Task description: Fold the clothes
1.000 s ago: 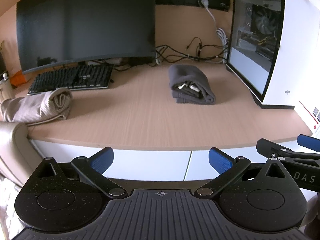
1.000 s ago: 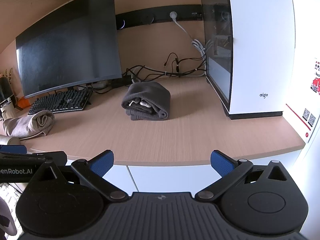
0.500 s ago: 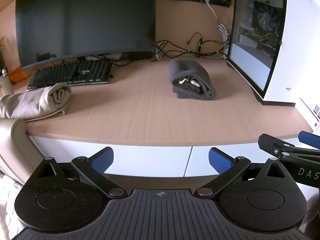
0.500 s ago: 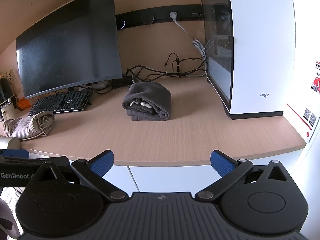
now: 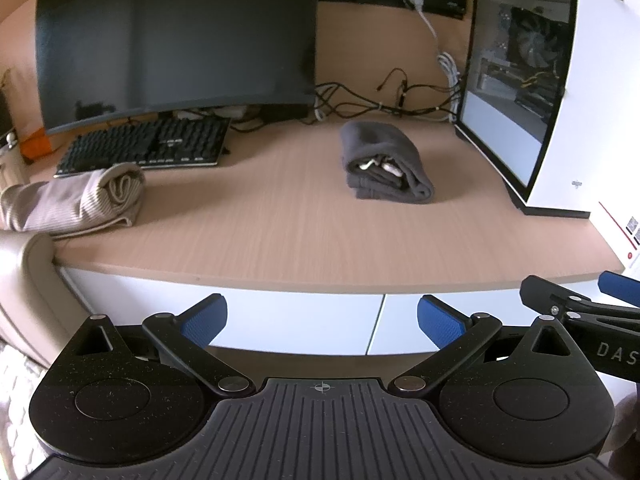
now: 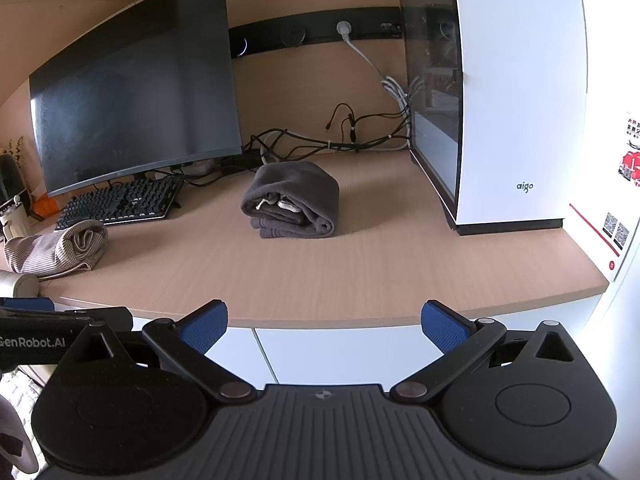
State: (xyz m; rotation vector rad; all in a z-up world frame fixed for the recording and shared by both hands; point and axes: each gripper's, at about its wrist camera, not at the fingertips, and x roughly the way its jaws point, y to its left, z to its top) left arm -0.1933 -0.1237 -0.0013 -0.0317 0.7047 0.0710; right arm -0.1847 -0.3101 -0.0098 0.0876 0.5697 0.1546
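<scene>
A dark grey garment (image 5: 384,164) (image 6: 294,200) lies folded into a compact bundle on the wooden desk (image 5: 280,232) (image 6: 340,272), a white drawstring showing at its near end. A beige ribbed garment (image 5: 72,200) (image 6: 56,250) lies rolled at the desk's left edge. My left gripper (image 5: 322,316) is open and holds nothing, below the desk's front edge. My right gripper (image 6: 324,318) is open too, with nothing between its blue pads, also in front of the desk. Each gripper shows at the edge of the other's view.
A curved monitor (image 5: 176,40) and a black keyboard (image 5: 148,148) stand at the back left. A white PC case (image 5: 560,92) (image 6: 500,100) takes the right side, with tangled cables (image 5: 380,100) behind the grey bundle. A beige chair (image 5: 20,280) is at left.
Both grippers have drawn back slightly from the desk and stay open. The two garments have not moved.
</scene>
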